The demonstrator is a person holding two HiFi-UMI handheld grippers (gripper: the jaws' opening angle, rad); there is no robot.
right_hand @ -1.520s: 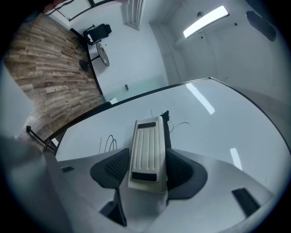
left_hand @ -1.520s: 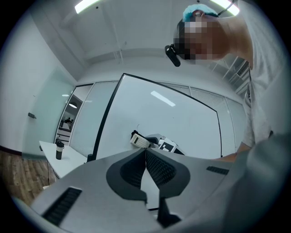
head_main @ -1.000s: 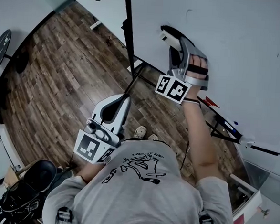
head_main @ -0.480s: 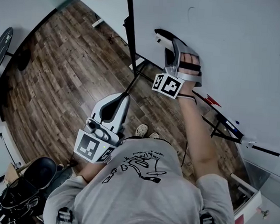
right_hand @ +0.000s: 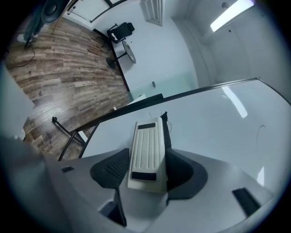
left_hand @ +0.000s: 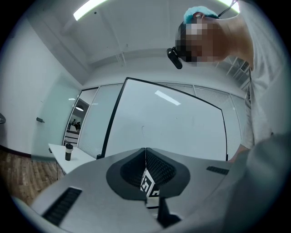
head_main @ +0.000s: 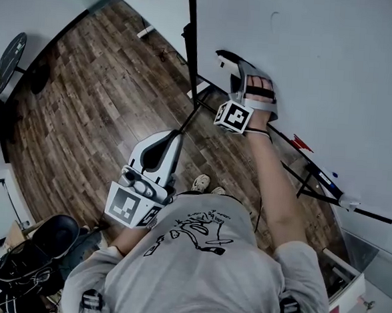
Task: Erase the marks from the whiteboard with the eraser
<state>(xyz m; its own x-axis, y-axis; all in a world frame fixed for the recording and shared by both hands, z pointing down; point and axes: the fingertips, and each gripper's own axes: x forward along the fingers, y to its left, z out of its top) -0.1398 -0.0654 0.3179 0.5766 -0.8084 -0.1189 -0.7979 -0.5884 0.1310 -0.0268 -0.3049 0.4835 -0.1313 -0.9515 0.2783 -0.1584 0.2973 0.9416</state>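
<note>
Left gripper jaws pressed together, nothing between them; right gripper jaws clamped on the white eraser, which juts forward past the tips, dark felt edge toward the whiteboard; faint curved mark farther ahead, right of the jaws.

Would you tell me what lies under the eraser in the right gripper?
Only the whiteboard shows around the eraser, whose dark felt side faces it. Any marks beneath are covered.
</note>
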